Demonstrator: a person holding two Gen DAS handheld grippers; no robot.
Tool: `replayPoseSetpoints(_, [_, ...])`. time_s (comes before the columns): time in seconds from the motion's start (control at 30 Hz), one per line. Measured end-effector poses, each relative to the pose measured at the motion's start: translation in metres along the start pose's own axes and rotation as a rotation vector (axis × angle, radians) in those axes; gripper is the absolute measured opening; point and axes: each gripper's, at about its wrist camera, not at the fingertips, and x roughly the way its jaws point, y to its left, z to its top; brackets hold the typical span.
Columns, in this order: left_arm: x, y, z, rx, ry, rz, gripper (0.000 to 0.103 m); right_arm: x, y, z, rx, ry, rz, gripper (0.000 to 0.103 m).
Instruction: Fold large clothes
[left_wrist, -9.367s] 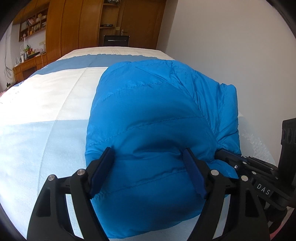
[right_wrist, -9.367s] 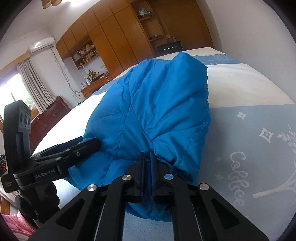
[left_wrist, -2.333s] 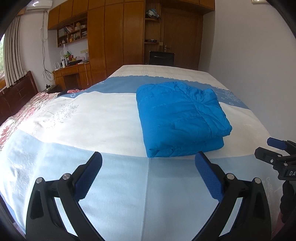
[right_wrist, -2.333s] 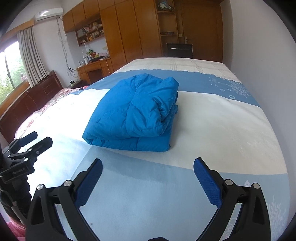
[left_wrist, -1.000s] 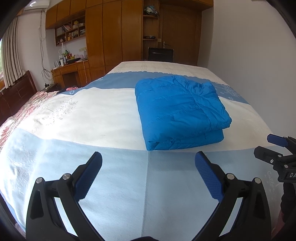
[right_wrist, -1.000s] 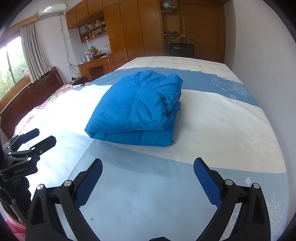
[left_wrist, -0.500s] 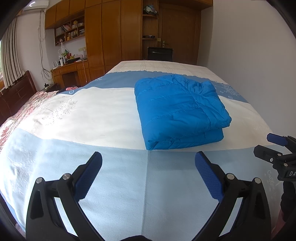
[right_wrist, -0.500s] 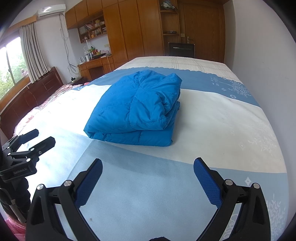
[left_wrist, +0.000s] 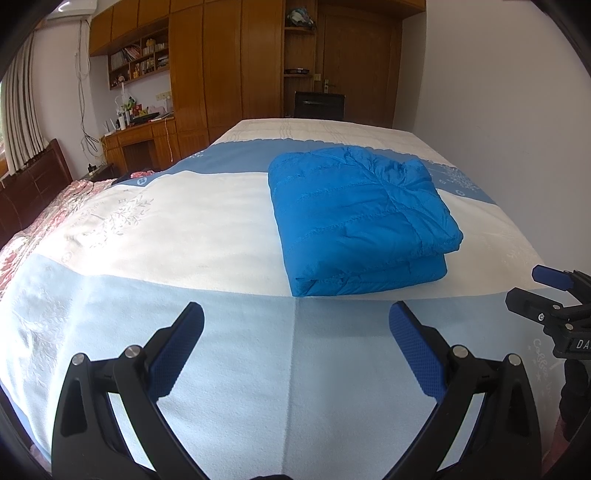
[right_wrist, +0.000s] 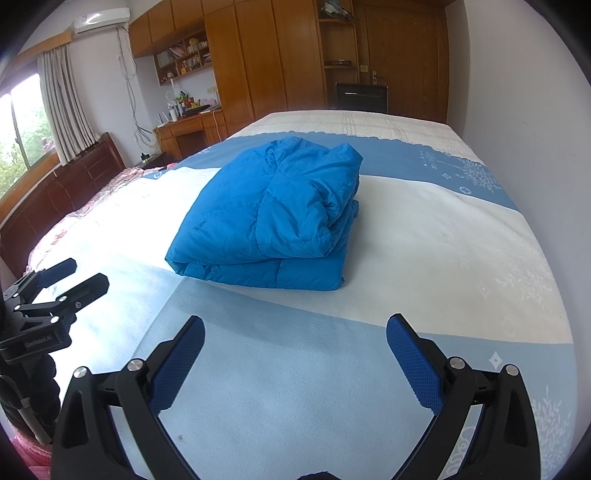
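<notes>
A bright blue puffy jacket (left_wrist: 358, 218) lies folded into a compact rectangle on the bed (left_wrist: 184, 229), on the white band of the cover. It also shows in the right wrist view (right_wrist: 273, 218). My left gripper (left_wrist: 295, 325) is open and empty, held back from the jacket over the light blue band. My right gripper (right_wrist: 295, 332) is open and empty too, also short of the jacket. Each gripper shows in the other's view, the right one (left_wrist: 546, 295) and the left one (right_wrist: 62, 280), both open.
A white wall (left_wrist: 517, 110) runs along the bed's right side. Wooden wardrobes (left_wrist: 229, 66), a desk (left_wrist: 140, 140) and a dark chair (left_wrist: 319, 105) stand beyond the far end. A dark headboard (right_wrist: 55, 199) and floral bedding (left_wrist: 44, 206) lie left.
Since 9.4 s ago both grippers let go of the jacket and drew back. Over the last second the views barely shift; the jacket lies still.
</notes>
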Motion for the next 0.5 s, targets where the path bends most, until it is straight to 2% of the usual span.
replayPoseSetpoints(0.5, [0.0022,0.0003,0.0001,-0.004,0.009,0.004,0.099,0.0031,-0.0021,-0.0001,0.003,0.006,0.002,0.099])
